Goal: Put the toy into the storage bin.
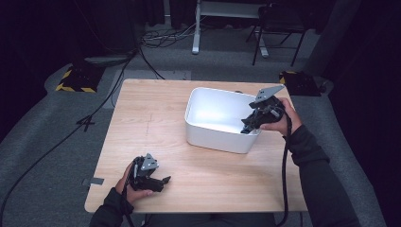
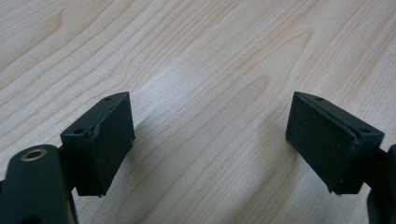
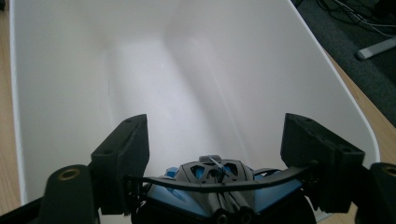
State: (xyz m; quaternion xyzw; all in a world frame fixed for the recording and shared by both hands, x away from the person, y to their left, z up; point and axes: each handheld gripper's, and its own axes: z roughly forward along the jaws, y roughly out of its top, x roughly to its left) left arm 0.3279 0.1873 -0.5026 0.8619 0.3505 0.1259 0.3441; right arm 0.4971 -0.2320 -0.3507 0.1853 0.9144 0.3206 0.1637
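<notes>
White plastic tub [image 1: 215, 118] sits on wooden table [image 1: 156, 123], right of centre. Right gripper [image 1: 250, 126] tipped over tub's right rim, jaws wide apart, pointing inside. Right gripper view: black and blue thing [image 3: 219, 186] low between jaws, black strap across it, mostly cut off by frame bottom, can't tell what it is or whether jaws actually touch it. Left gripper [image 1: 163, 180] low over near-left table, jaws spread wide, nothing between them, just bare wood.

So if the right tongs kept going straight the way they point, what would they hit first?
Probably the black-and-blue object below the open right tongs, inside the white tub; depth is unclear.
</notes>
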